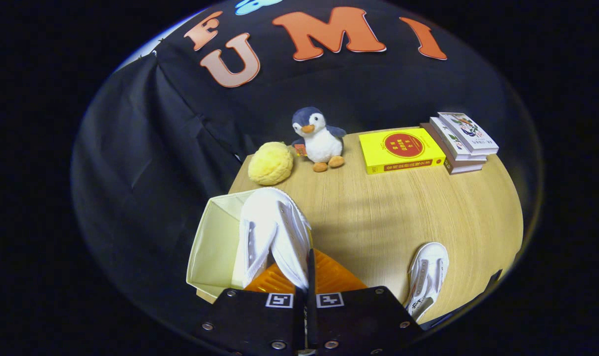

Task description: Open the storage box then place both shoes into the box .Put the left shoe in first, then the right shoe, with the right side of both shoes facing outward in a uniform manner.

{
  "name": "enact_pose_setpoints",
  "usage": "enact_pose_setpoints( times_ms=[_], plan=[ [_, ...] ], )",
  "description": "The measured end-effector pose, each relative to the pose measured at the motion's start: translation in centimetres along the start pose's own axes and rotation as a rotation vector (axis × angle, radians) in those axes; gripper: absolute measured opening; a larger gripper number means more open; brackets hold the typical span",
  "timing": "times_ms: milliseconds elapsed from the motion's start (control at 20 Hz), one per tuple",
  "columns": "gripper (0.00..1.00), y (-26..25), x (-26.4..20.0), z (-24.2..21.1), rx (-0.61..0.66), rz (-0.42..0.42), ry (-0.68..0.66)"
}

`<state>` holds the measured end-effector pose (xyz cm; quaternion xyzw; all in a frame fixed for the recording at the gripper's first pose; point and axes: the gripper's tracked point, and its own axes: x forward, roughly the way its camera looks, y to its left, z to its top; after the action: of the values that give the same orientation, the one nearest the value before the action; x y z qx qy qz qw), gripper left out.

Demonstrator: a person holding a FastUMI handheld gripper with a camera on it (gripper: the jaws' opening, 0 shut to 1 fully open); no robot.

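My gripper (306, 284) is shut on a white shoe (272, 232), its fingers (329, 277) pinching the edge of the shoe's opening. The shoe hangs toe-forward over the right rim of an open cream storage box (215, 242), which stands at the near left of the wooden table (403, 212). A second white shoe (425, 277) lies on the table to the right of my fingers, close to the table's near edge. The box's floor is hidden by the held shoe.
Beyond the box sit a yellow fuzzy ball (270, 163) and a plush penguin (319, 138). A yellow book (400, 150) and a stack of books (462, 141) lie at the far right. Black cloth walls stand behind and to the left.
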<state>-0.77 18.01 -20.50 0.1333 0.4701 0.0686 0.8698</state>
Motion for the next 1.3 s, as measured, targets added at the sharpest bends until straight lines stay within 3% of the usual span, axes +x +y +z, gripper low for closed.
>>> enact_pose_setpoints(
  times_ms=[300,500,1300],
  plan=[
    [0.03,7.6,3.0,0.4,-0.006,0.035,0.038],
    [0.03,10.9,6.2,-1.3,-0.013,0.011,0.108],
    [0.03,13.4,16.4,-8.7,0.127,-0.202,0.354]
  ],
)
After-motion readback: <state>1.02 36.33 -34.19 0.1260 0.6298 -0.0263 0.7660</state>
